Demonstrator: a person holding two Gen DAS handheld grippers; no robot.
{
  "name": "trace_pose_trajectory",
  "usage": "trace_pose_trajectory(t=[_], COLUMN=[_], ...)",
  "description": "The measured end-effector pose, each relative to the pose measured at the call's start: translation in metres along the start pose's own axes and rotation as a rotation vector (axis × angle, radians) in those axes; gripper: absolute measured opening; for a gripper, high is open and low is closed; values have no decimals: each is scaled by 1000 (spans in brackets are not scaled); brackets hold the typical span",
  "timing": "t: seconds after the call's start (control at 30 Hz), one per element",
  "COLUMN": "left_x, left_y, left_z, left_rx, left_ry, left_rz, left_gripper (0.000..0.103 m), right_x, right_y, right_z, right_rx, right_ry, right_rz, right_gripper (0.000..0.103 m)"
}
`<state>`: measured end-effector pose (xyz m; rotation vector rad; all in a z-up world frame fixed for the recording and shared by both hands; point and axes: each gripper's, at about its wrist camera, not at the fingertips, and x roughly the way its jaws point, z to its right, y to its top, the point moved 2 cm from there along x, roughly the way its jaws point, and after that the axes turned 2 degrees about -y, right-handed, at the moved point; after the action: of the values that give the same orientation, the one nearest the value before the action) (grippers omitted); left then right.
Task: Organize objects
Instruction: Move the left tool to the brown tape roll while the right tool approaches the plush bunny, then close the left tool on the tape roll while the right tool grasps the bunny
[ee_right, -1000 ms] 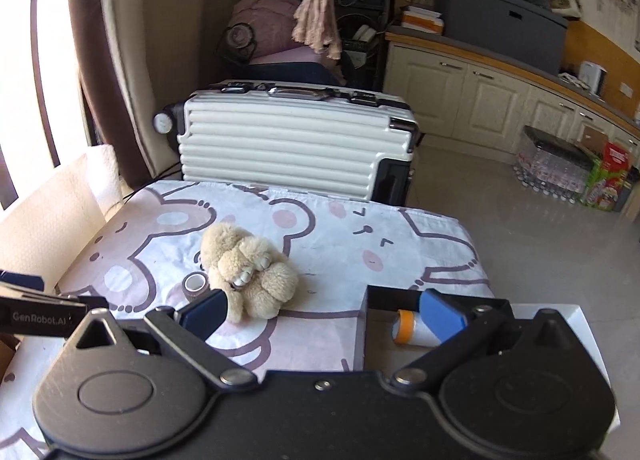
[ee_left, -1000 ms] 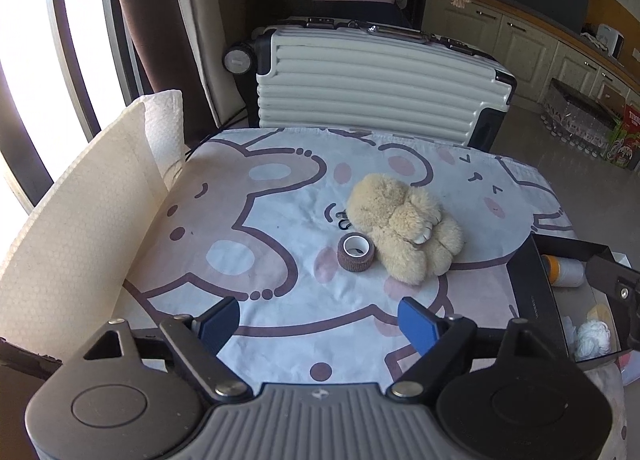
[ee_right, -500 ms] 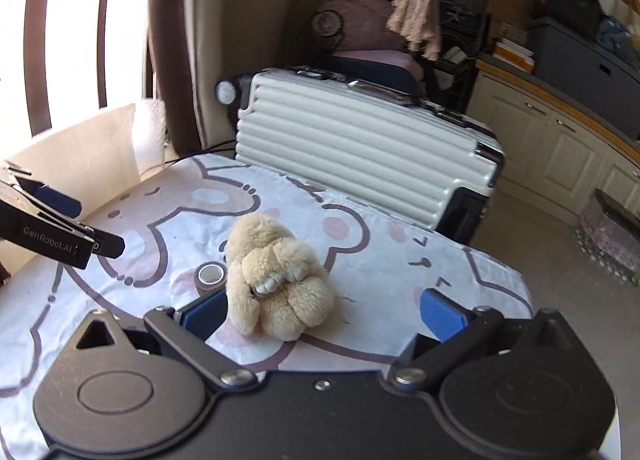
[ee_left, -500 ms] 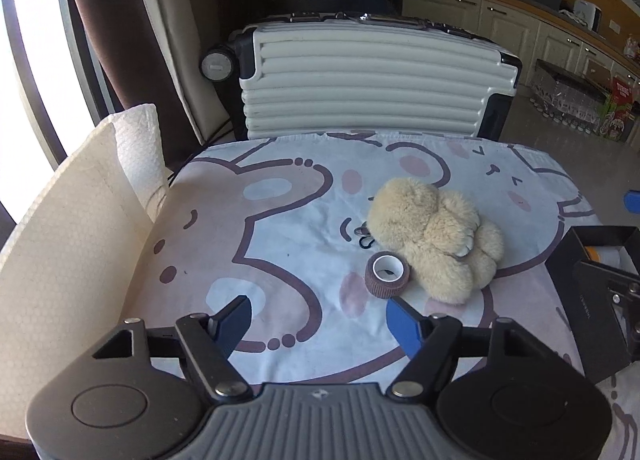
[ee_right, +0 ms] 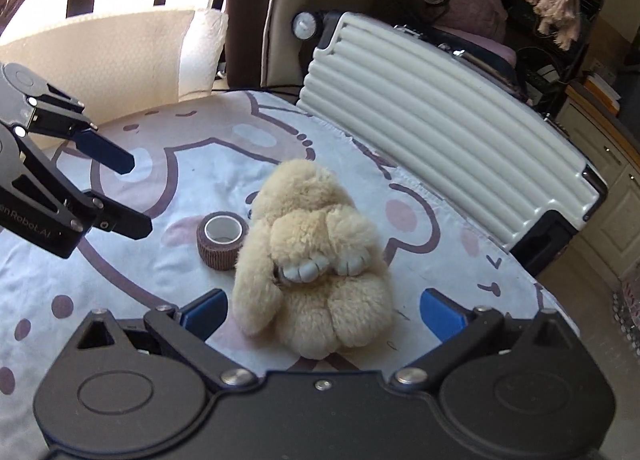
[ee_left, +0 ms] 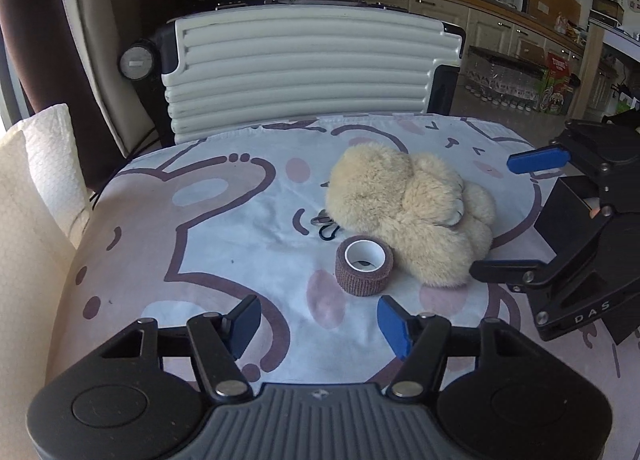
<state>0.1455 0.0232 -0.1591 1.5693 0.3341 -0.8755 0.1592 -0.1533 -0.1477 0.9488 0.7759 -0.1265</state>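
Left gripper: jaws apart and just been narrowing, nothing between them, short of the bandage roll
Right gripper: jaws spread wide, the plush toy's near end between them, pads not pressing
Plush toy: cream, fluffy, curled, on the printed cloth, touching the roll
Bandage roll: brown, upright, white core
Handling: toy likely light and squashy, take it across the body; roll light, pinch its sides
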Motion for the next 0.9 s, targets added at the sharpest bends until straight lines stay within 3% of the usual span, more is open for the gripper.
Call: trace_pose_trajectory(t=[0.2, 0.43, 0.63, 0.9], left_x=[17, 35, 46, 53], left_y=[-4, -12, -12, -3], left_z=[0, -1, -1, 5], left_rx=[33, 86, 110, 124], left_ry=[-57, -77, -125, -198], left_rz=[34, 29, 44, 68], left_gripper=[66, 72, 72, 72], right_x=[27, 54, 74, 104], right_y=[5, 19, 32, 36], right_z=[8, 26, 18, 19], right_rx=[-38, -31, -237, -188], right_ry=[60, 173, 204, 316], right_rz=[-15, -123, -228, -283], right_gripper=[103, 103, 103, 103])
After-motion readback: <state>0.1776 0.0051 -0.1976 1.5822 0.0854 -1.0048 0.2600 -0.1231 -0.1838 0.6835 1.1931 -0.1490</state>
